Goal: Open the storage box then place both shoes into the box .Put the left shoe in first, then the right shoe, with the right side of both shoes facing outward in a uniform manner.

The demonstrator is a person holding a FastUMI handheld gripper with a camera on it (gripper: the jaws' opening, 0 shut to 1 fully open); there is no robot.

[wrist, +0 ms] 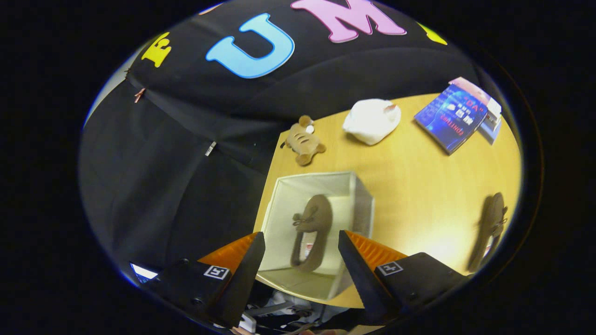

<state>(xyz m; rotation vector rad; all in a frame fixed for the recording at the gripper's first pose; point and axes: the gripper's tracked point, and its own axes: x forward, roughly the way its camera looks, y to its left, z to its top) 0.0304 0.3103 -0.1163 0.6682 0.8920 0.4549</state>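
Two brown shoes (313,232) (491,230), one storage box (361,204), one plush toy (303,140), one white bundle (371,120), two books (450,118) (491,122).

Storage box (361,195): matt, cloth-like panels, smooth inside. Shoe in box (313,228): soft, suede-like nap, matt, with a lace bow. Shoe on table (491,228): same napped, matt finish. Table (419,186): smooth wood-look top, faint sheen. Plush toy (302,139): fuzzy fabric. White bundle (371,120): soft and matt, material unclear. Book (450,118): glossy printed paper cover. Gripper (301,260), fingers spread apart above the box: ribbed, matt inner pads.
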